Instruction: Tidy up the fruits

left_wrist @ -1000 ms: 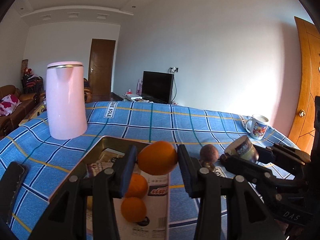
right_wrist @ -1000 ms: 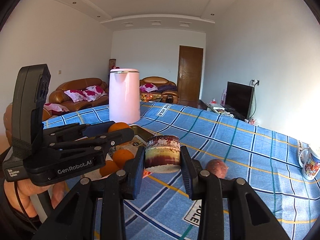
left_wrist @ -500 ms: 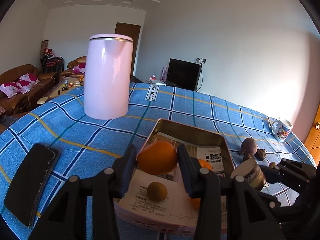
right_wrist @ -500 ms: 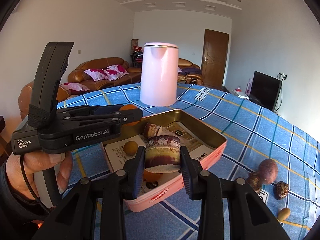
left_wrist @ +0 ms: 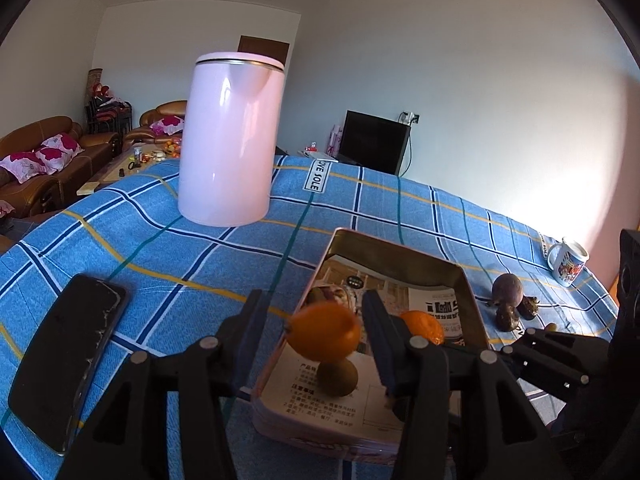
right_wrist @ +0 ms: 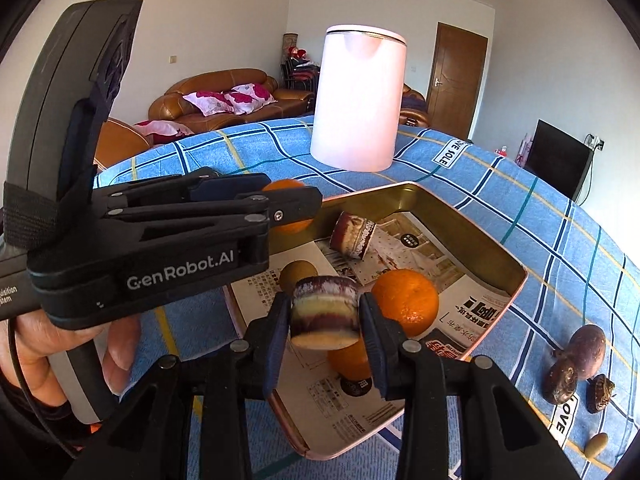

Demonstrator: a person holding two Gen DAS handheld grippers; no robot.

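Observation:
A pink tin tray (left_wrist: 400,246) lined with newspaper sits on the blue checked tablecloth; it also shows in the right wrist view (right_wrist: 516,284). My left gripper (left_wrist: 316,320) is open over the tray's near left corner; a blurred orange (left_wrist: 324,332) hangs between its jaws, apart from the left pad. A kiwi (left_wrist: 337,376) and another orange (left_wrist: 423,326) lie in the tray. My right gripper (right_wrist: 324,316) is shut on a cut purple fruit piece (right_wrist: 325,312) above the tray. A second cut piece (right_wrist: 352,236) and an orange (right_wrist: 405,300) lie below.
A tall pink kettle (left_wrist: 230,140) stands behind the tray. A black phone (left_wrist: 66,356) lies at the left. A passion fruit and small dark pieces (left_wrist: 508,300) lie right of the tray, with a printed mug (left_wrist: 568,262) farther right.
My left gripper has opened and the orange is dropping toward the tray. Both grippers have moved in over the tray. The right gripper still holds the cut piece.

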